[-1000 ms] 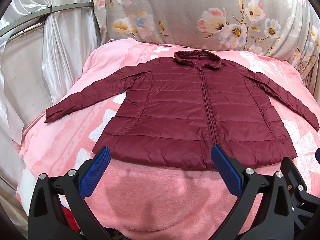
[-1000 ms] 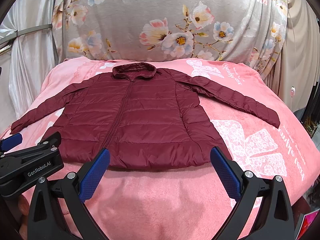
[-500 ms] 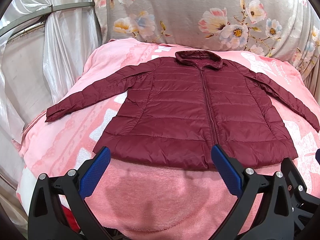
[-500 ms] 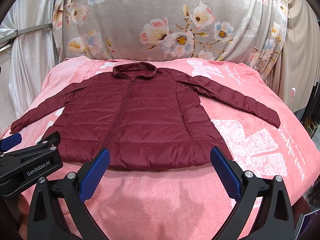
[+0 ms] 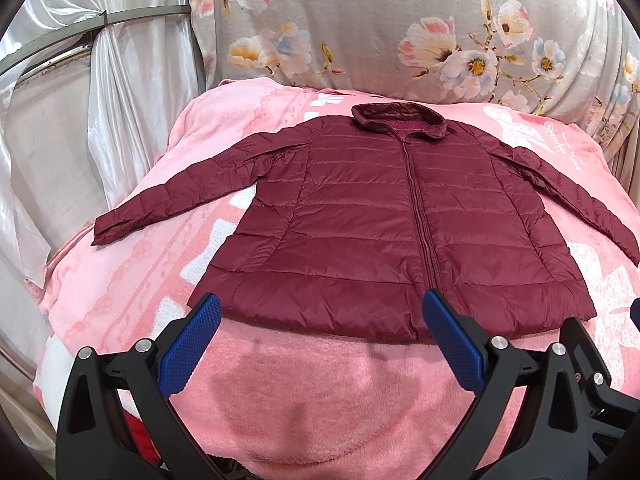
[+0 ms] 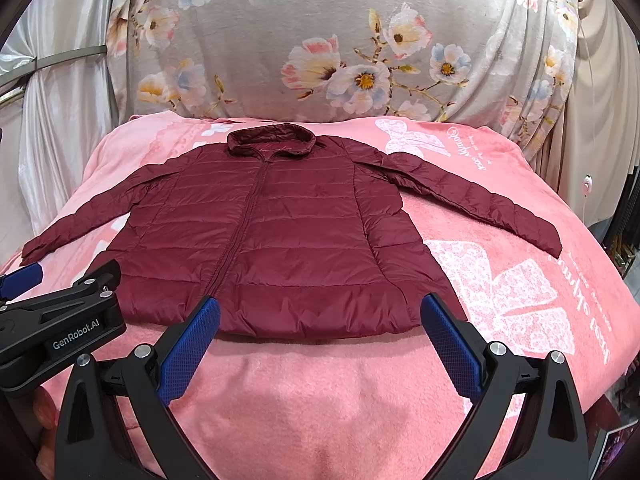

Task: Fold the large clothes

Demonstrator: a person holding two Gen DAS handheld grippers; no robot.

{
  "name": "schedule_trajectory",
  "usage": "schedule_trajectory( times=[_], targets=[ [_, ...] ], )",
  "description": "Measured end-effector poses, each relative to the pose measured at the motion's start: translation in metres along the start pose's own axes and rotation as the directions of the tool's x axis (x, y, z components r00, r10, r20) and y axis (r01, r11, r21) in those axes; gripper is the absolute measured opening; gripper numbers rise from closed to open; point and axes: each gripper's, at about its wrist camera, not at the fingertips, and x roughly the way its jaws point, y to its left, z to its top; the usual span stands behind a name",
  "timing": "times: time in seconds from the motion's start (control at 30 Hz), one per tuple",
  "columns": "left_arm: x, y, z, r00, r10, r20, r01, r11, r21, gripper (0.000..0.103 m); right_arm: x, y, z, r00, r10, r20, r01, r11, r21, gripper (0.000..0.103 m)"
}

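Nothing has moved since before: the quilted maroon puffer jacket (image 5: 404, 224) lies flat on the pink fleece blanket (image 5: 312, 400); left claw (image 5: 320, 336) and right claw (image 6: 320, 332) gape wide, empty.

Home bedroom; pink blanket (image 6: 520, 280) on bed; floral drape (image 6: 340, 40) behind.

Bright, even indoor light, sharp focus, soft shadows, strong fisheye bending and dark vignette at the corners.

Jacket (image 5: 400, 220) flat on blanket (image 5: 320, 400) — curtain (image 5: 400, 20) behind.
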Motion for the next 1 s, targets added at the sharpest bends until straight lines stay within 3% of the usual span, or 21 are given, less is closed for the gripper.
schedule_trajectory(
  times=[0.5,0.63,0.83,1.0],
  targets=[
    [0.001,0.001,0.000,1.000,0.001,-0.002,-0.001,1.000,-0.002,0.098,0.002,0.000,0.000,1.000,0.004,-0.007,-0.004,1.000,0.002,0.098],
    [0.007,0.010,0.005,1.000,0.002,-0.012,-0.002,1.000,-0.024,0.098,0.023,-0.014,0.003,0.998,0.038,-0.049,-0.036,0.998,0.047,0.098],
    [0.036,0.023,0.015,0.999,0.004,-0.032,-0.005,0.999,-0.040,0.098,0.078,-0.105,0.011,0.991,0.070,-0.118,-0.035,0.960,0.278,0.098],
    [0.068,0.026,0.026,0.998,0.050,-0.036,-0.051,0.998,-0.047,0.098,0.118,-0.211,0.027,0.993,-0.011,-0.118,0.067,0.875,0.480,0.098]
  ],
)
